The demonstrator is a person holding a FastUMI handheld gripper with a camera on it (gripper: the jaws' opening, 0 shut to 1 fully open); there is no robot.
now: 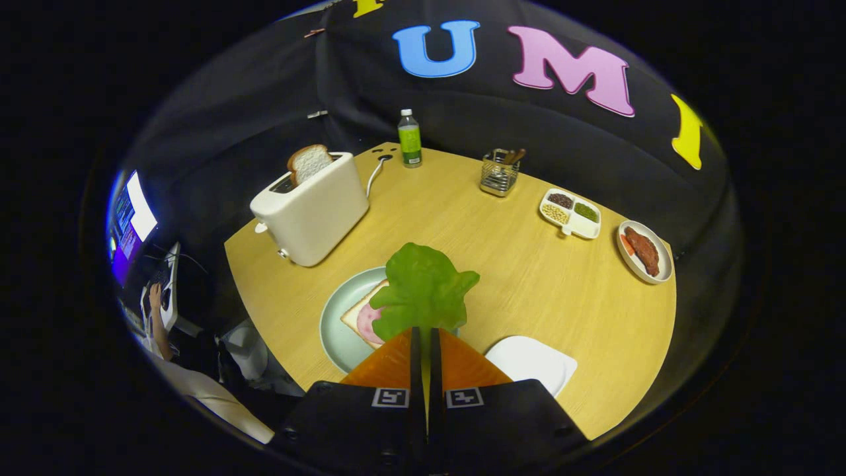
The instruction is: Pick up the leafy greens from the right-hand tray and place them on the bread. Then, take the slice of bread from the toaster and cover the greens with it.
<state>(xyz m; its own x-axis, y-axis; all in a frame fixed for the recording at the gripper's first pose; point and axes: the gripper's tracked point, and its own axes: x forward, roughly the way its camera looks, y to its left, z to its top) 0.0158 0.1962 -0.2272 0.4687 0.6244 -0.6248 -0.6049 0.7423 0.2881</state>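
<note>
— Gripper view, biggest thing first: what's under it all?

— A light wooden table (529, 291) with a curved edge. On it, the white plastic toaster (310, 215) stands off to the left beyond the fingers, a slice of white bread (308, 162) poking up out of its slot.

— And nearer the gripper?

— A pale green round plate (338, 330) just ahead of the fingers, carrying a slice of bread with a pink ham round (365, 316) on it. To the right of the fingers lies a white square tray (532, 362).

— The greens?

— The floppy green lettuce leaf (423, 291) is held up over that plate, covering part of the bread. The gripper (423, 336) has its two fingers pressed nearly together, pinching the leaf's lower edge between them.

— Further back?

— On the far right, a white oval dish with a brown piece of meat (644, 251), a white divided dish of beans (570, 213), a wire cutlery basket (499, 175), and a small green-labelled bottle (410, 139).
</note>
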